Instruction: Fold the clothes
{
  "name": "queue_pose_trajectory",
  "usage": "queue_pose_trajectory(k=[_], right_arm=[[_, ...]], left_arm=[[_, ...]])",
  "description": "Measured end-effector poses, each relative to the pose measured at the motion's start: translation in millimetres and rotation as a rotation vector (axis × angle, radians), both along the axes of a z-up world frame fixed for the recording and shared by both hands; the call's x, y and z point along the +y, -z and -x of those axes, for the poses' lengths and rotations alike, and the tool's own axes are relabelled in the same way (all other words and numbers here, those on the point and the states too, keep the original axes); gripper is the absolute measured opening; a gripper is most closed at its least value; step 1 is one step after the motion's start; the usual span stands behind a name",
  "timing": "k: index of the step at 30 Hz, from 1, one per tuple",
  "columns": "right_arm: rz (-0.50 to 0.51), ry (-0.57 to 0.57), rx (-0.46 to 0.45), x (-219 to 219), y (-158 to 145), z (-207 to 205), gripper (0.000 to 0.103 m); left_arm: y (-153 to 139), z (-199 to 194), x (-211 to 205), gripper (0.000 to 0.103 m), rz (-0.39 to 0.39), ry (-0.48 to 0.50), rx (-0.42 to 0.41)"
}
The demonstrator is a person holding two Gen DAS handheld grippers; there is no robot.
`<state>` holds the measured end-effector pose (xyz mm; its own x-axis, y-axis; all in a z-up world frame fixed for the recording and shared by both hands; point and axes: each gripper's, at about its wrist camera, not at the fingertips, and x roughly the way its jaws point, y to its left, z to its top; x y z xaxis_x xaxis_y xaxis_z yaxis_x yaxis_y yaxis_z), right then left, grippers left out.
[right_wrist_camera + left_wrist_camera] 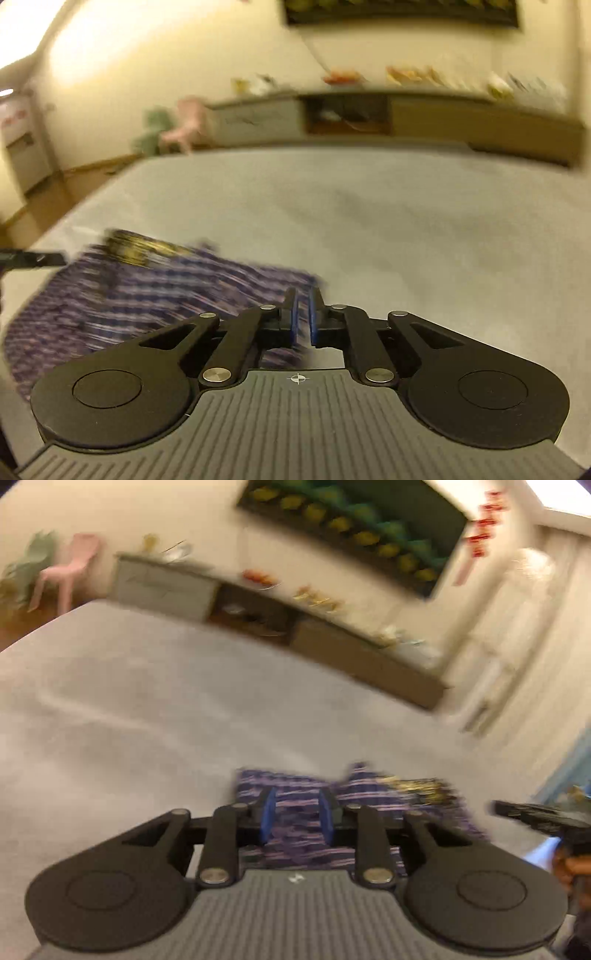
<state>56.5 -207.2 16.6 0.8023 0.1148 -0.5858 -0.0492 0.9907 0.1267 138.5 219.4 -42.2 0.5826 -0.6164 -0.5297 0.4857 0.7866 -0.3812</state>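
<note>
A purple striped garment with a gold-coloured patch is lying bunched on the grey bed sheet, near the edge closest to the person, and both views are smearing with blur. The left gripper is hovering over the cloth with its blue pads standing well apart and nothing showing between them. The right gripper is sitting at the garment's right edge with its jaws drawn almost together, a thin gap remaining; whether a fold of cloth is caught in that gap cannot be told. The likely trouble is judged to be a poor grasp: the knit looks soft and layered, so pads closing in such blur could be taking two layers instead of one, or only the sheet, dragging the pile into a lopsided fold. The two grippers are also working close together and could be knocking into each other. Counting: one garment, one gold patch, two grippers, one bed, one long cabinet by the wall, one dark picture above it, one pink chair and one green chair.
</note>
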Motion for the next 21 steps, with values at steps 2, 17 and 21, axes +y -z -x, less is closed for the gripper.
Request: queue_pose_trajectory(k=[2,17,21], right_arm=[[0.072,-0.097,0.027,24.0,5.0,-8.7,0.005],[0.156,-0.132,0.139,85.2,1.0,-55.2,0.022],[0.082,-0.192,0.14,121.6,-14.4,-72.8,0.041]], left_arm=[[8.0,2.2,-15.5,0.025,-0.071,0.096,0.024],[2.5,30.6,-23.4,0.021,-0.232,0.097,-0.088],[0.8,16.0,-29.7,0.028,-0.203,0.118,-0.093]])
